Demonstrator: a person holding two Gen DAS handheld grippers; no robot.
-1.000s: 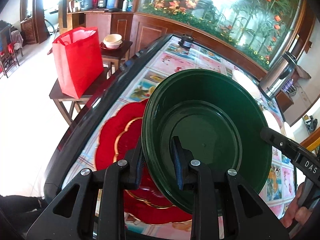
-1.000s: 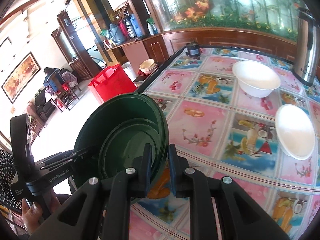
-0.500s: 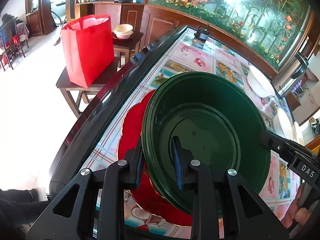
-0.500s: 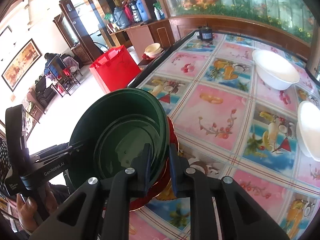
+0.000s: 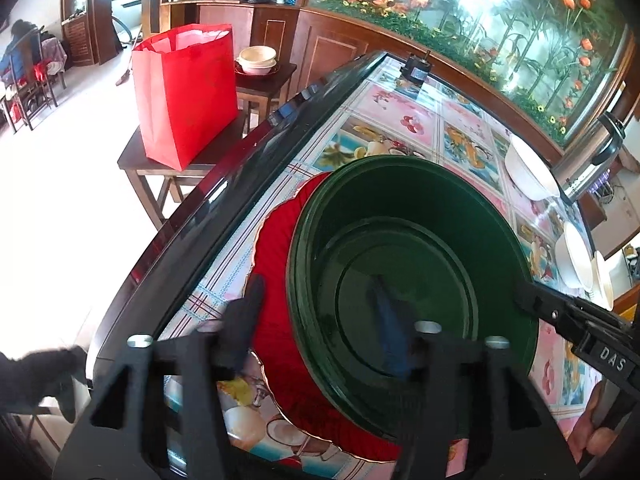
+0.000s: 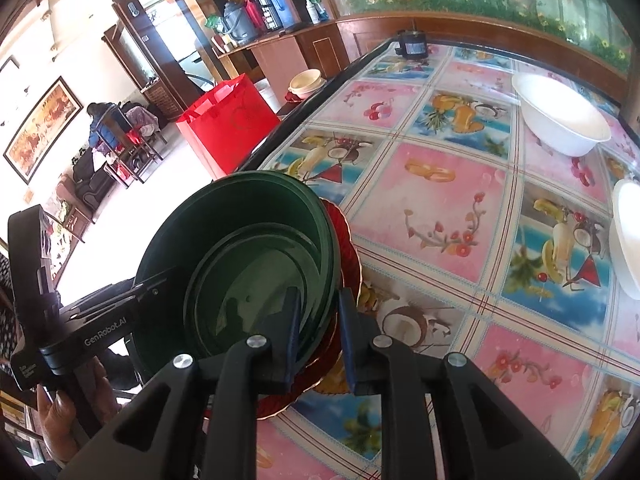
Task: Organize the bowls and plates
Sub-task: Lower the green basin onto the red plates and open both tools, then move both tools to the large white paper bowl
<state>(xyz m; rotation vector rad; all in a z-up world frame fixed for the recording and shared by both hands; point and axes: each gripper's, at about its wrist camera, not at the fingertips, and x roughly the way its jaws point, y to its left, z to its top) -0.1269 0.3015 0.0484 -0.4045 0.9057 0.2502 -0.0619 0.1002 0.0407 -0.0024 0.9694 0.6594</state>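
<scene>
A dark green bowl (image 5: 404, 256) rests on a red gold-rimmed plate (image 5: 280, 240) near the table's left edge. My left gripper (image 5: 320, 312) is open, one finger outside the bowl over the red plate, the other inside the bowl. In the right wrist view the green bowl (image 6: 248, 248) sits on the red plate (image 6: 348, 248). My right gripper (image 6: 316, 320) has its jaws slightly parted astride the bowl's rim; whether they still press it is unclear. White bowls (image 6: 560, 116) and a white plate (image 6: 628, 244) stand at the far right.
The table has a fruit-print cloth (image 6: 440, 208) and a dark rim (image 5: 224, 200). A red bag (image 5: 184, 92) stands on a stool beside it. A steel kettle (image 5: 588, 164) and a small black device (image 5: 418, 68) stand at the far end.
The green bowl came down onto the red plate. My left gripper opened and let go of its rim. The right jaws have parted slightly.
</scene>
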